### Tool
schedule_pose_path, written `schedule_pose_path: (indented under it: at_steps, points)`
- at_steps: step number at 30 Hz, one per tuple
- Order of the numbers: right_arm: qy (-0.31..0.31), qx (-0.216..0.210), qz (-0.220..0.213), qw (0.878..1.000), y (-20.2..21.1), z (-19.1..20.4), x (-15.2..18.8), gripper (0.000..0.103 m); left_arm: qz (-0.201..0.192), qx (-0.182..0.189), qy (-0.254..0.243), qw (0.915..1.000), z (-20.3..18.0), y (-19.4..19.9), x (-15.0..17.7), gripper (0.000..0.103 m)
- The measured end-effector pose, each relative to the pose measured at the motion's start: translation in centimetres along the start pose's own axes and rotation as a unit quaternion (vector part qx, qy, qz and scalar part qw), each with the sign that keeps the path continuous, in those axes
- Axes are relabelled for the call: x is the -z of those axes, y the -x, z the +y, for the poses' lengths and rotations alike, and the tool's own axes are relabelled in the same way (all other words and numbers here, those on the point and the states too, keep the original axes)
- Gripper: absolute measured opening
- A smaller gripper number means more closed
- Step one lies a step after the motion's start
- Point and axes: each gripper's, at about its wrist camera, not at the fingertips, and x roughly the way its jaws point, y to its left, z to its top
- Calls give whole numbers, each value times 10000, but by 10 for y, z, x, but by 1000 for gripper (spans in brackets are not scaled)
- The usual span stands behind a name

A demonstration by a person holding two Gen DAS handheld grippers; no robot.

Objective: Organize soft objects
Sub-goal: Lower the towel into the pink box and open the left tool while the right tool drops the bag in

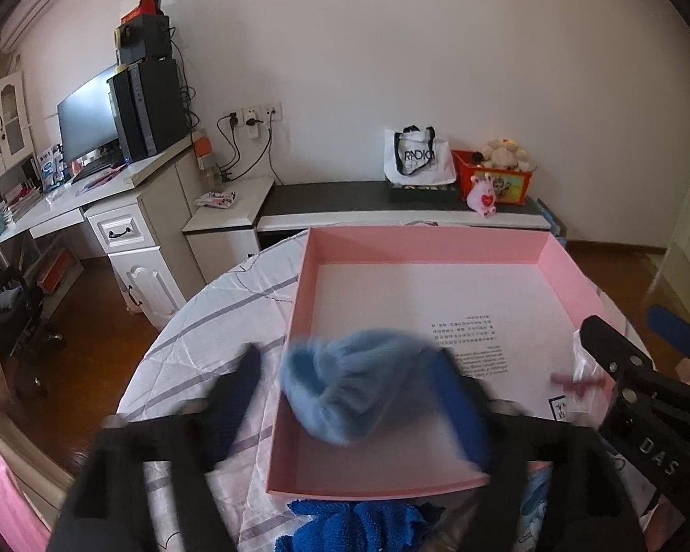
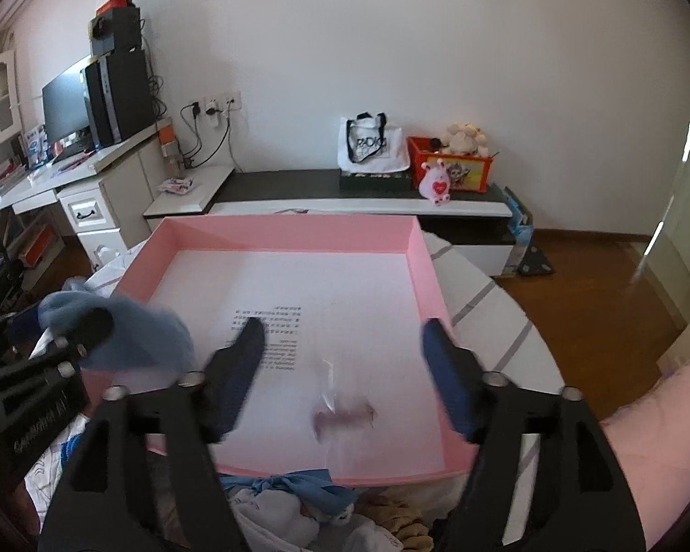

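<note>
Left claw (image 1: pixel 345 395) stands with its jaws spread wide over the near left corner of the pink box (image 1: pixel 570 276), and a light blue knitted piece (image 1: pixel 345 391), blurred, lies between the fingers without either pad visibly pressing on it; it appears to be free and dropping onto the white floor of the box. Right claw (image 2: pixel 345 368) is likewise wide, over the near right part of the same box, with a small clear plastic packet holding something pinkish (image 2: pixel 340 414) below and between its fingers, untouched by either pad. Both items thus lie directly ahead of and beneath their own claws, inside the box, which rests on a round surface (image 1: pixel 198 345) covered with a striped white cloth. The relation governing the next move is judged to be the pile outside the near wall: a deep blue fuzzy item (image 1: pixel 359 524) lies just behind that wall under the left claw, while pale and tan soft pieces (image 2: pixel 299 520) lie under the right claw. Each hand is nearer its own heap, and each would need to draw back to reach it.
</note>
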Motion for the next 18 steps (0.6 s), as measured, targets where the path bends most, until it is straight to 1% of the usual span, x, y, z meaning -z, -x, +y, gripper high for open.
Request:
schedule_pose_path:
  at_steps: [1, 3, 4, 6, 10, 13, 18]
  points:
    - [-1, 36, -25, 10000, 2, -1, 0, 90, -49, -9, 32, 10000, 4, 9, 12, 86]
    - [7, 178, -103, 9998, 6, -1, 0, 97, -126, -77, 111, 9998, 7, 10, 12, 95]
    - [19, 230, -125, 9997, 8, -1, -1, 99, -146, -90, 134, 9998, 8, 15, 23, 97]
    - [76, 354, -159, 9992, 12, 0, 0, 99, -150, -131, 195, 9996, 10, 20, 38, 98]
    - [127, 353, -190, 9991, 18, 4, 0, 99, -69, -94, 228, 9997, 9, 25, 51, 98]
    - [151, 336, -204, 9991, 21, 5, 1, 99, -45, -33, 220, 9997, 8, 29, 54, 98]
    - [143, 317, -230, 9991, 27, 5, 2, 99, -133, 0, 211, 9997, 11, 41, 58, 97]
